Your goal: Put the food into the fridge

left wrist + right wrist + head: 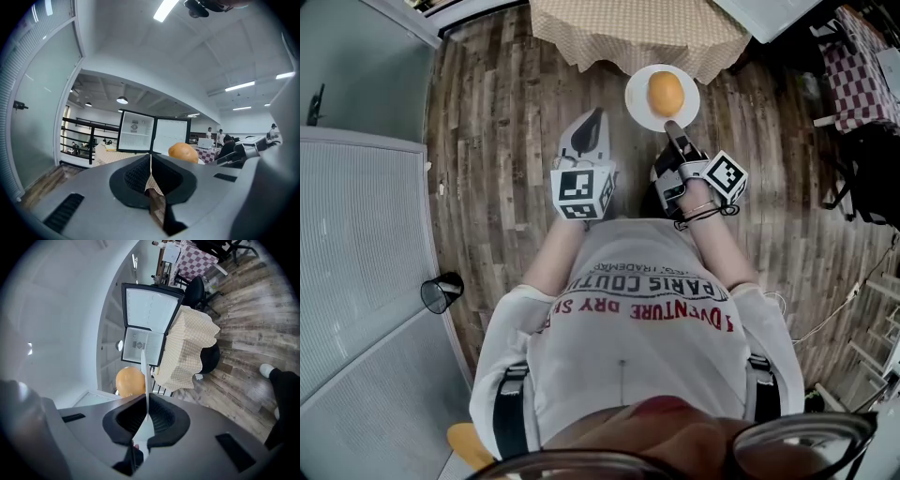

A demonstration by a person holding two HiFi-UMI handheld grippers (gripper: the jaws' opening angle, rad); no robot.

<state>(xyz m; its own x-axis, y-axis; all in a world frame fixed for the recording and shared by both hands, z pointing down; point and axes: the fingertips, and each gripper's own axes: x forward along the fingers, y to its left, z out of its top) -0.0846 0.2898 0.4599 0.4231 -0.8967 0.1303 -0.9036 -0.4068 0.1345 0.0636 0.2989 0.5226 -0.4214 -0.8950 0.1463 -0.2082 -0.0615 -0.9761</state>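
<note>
With the left gripper [592, 122] closed on nothing, the plate [637, 94], clamped at its rim by the right gripper [673, 127], should be kept level so the bun [666, 93] is not rolled off.

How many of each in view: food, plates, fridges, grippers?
food: 1
plate: 1
fridge: 1
grippers: 2 (left gripper, right gripper)
Total: 5
</note>
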